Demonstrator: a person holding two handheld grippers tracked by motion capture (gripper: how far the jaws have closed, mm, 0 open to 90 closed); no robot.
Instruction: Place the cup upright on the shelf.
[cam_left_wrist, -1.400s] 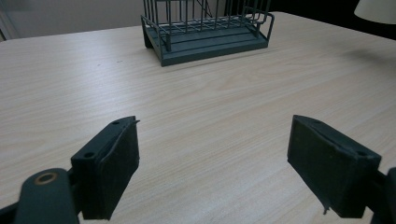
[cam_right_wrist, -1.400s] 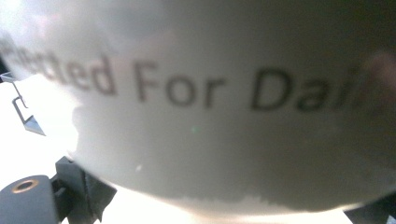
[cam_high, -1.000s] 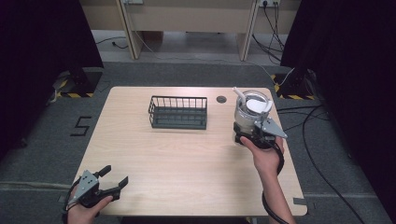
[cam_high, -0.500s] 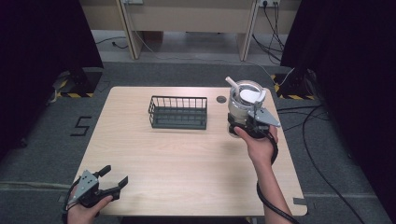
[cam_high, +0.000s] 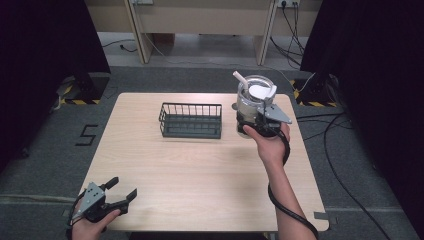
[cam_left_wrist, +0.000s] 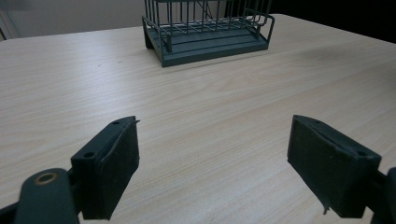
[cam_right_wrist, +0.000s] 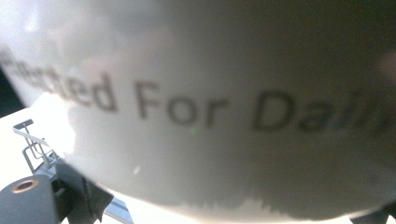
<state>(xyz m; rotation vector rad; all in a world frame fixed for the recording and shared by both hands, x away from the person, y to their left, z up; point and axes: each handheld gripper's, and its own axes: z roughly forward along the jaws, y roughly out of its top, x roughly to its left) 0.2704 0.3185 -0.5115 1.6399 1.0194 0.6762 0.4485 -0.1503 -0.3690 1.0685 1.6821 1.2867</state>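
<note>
A clear plastic cup (cam_high: 254, 102) with a white lid and straw sits right of centre in the upper high view, clamped in the right tongs (cam_high: 260, 120) above the table (cam_high: 200, 175). Just left stands a dark wire basket (cam_high: 191, 120). At lower left, the left tongs (cam_high: 122, 192) are wide apart, holding nothing.

table (cam_high: 200, 170): pale matt wood grain | basket (cam_high: 190, 120): dark wire | jar (cam_high: 252, 102): clear, glossy
</note>
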